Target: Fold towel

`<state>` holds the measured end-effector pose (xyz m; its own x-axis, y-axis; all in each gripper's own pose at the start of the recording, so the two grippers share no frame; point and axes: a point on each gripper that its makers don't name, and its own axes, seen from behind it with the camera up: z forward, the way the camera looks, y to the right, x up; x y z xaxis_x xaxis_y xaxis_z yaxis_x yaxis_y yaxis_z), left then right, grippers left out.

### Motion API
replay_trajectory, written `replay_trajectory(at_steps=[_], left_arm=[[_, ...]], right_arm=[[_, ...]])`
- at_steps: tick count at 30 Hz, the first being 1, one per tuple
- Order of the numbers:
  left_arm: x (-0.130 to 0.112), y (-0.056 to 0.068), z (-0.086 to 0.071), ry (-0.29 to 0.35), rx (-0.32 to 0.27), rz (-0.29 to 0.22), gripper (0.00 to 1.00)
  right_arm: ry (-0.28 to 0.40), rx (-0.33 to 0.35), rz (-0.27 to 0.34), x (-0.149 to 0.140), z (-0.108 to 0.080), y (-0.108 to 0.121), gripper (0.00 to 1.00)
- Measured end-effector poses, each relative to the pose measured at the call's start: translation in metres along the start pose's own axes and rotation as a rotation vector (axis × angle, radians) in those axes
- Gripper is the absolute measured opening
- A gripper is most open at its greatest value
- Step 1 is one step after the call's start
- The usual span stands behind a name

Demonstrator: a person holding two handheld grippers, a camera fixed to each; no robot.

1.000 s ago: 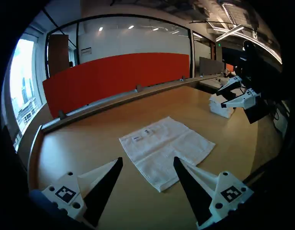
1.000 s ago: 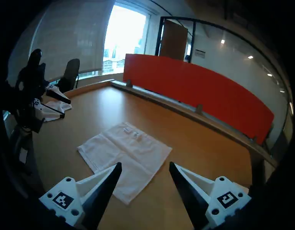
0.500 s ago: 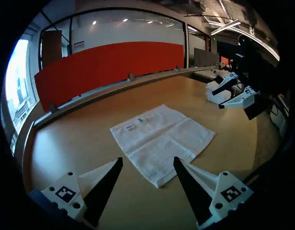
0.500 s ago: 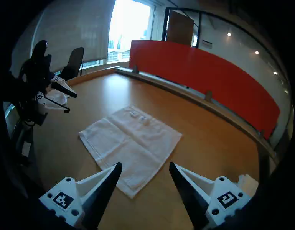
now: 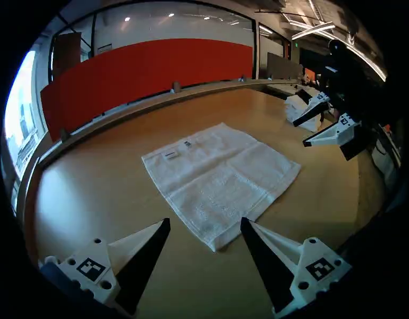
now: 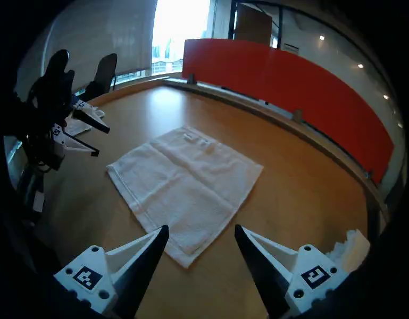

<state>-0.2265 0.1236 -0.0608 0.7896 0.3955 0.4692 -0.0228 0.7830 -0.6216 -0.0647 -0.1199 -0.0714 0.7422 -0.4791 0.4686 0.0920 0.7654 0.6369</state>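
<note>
A white towel (image 5: 220, 173) lies spread flat on the wooden table (image 5: 98, 191), with two small tags near its far edge. My left gripper (image 5: 204, 234) is open, hovering just above the towel's near corner. In the right gripper view the same towel (image 6: 185, 183) lies flat, and my right gripper (image 6: 201, 239) is open over its near corner. The right gripper (image 5: 324, 125) also shows far right in the left gripper view, held by a person in dark clothes. The left gripper (image 6: 84, 133) shows at the left of the right gripper view.
A red divider panel (image 5: 145, 69) runs along the table's far edge. A pile of white cloth (image 5: 300, 109) sits at the far right of the table, and another white cloth (image 6: 353, 250) lies at the right edge. Office chairs (image 6: 103, 80) stand by the window.
Both grippers have come lower and closer to the towel, which now looks larger in both views. Both stay open. The towel has not moved.
</note>
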Motion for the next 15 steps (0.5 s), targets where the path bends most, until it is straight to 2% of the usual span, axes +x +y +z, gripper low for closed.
replay_trajectory(at_steps=[15], left_arm=[[-0.034,0.005,0.023,-0.096,-0.047,-0.003,0.98]], right_arm=[[-0.087,0.046,0.004,-0.042,0.019,-0.013,0.96]])
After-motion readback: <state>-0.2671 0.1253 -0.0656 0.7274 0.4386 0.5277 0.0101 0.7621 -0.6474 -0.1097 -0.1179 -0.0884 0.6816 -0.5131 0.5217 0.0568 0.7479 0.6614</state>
